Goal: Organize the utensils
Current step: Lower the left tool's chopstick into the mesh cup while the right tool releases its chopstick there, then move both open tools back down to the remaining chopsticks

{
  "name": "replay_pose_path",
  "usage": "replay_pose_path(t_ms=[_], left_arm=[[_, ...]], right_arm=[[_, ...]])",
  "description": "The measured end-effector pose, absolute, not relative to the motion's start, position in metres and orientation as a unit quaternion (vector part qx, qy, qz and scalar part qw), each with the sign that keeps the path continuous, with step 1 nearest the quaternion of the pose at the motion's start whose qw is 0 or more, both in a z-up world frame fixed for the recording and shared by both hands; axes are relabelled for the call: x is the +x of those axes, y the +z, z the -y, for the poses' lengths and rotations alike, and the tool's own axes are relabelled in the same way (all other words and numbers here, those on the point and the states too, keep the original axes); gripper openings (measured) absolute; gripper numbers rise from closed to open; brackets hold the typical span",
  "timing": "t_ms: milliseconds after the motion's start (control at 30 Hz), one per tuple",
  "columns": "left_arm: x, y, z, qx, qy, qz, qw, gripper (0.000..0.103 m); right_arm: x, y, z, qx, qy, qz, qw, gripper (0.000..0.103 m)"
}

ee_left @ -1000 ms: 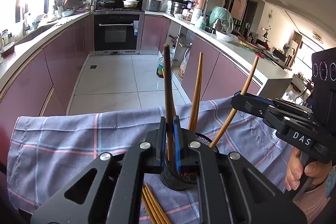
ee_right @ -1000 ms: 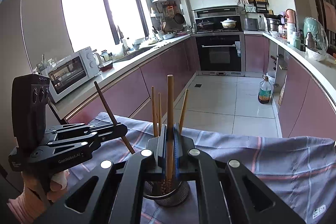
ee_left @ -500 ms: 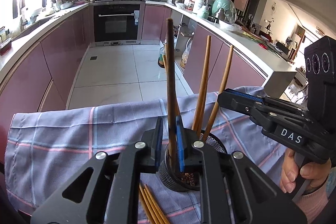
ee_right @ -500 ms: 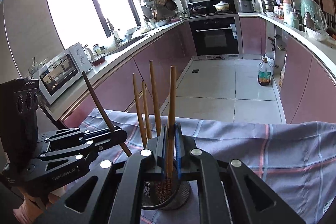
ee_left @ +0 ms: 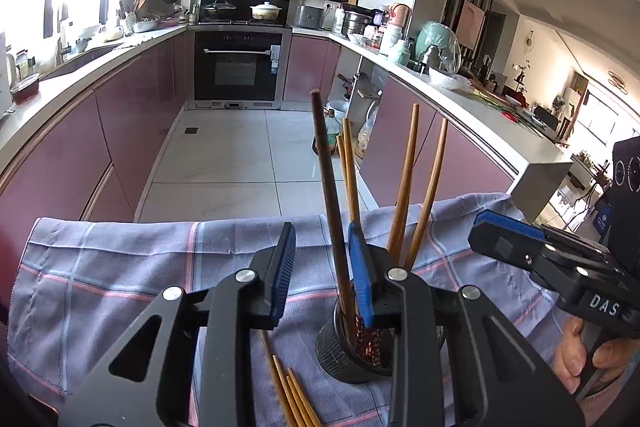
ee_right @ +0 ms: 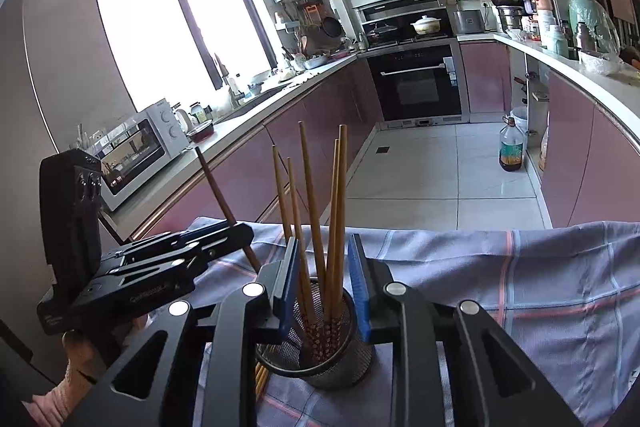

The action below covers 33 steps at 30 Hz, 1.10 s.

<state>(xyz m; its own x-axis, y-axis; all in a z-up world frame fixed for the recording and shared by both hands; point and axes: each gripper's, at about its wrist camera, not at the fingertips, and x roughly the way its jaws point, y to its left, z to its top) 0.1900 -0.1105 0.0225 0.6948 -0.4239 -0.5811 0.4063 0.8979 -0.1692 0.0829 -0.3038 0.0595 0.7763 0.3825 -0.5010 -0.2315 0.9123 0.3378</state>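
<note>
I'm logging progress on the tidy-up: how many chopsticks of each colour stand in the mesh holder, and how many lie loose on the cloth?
Light wooden chopsticks in the mesh holder: 5
Dark chopstick in the holder: 1
Loose chopsticks on the checked cloth: 4 visible
Total: 10 chopsticks

Ahead of you a black oven (ee_left: pixel 240 67) sits at the far end of the pale tiled floor (ee_left: pixel 224 163). At left in the right wrist view, a white microwave (ee_right: pixel 136 147) stands on the counter below the bright window (ee_right: pixel 176 27). An oil bottle (ee_right: pixel 511 147) stands on the floor at right.
</note>
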Motion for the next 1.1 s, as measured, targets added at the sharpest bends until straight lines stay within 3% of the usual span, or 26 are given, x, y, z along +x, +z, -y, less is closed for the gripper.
replay_pose_path(t_ms=[67,300,500,700,1100], left_arm=[[0.192,0.024,0.114,-0.009,-0.225,-0.319,0.921,0.026],[0.203,0.025,0.129,0.006,-0.222,-0.327,0.919,0.027],[0.175,0.032,0.112,0.009,-0.216,-0.284,0.934,0.039],[0.128,0.031,0.072,0.014,-0.199,-0.253,0.947,0.042],[0.082,-0.08,0.043,0.041,-0.219,-0.398,0.89,0.035]], right_arm=[[0.076,0.059,0.302,0.13,0.17,-0.29,0.933,0.028],[0.061,0.05,0.298,0.129,0.184,-0.3,0.927,0.029],[0.043,0.043,0.286,0.118,0.215,-0.308,0.919,0.029],[0.027,0.024,0.269,0.106,0.248,-0.33,0.905,0.029],[0.041,-0.055,0.213,0.098,0.261,-0.448,0.849,0.029]])
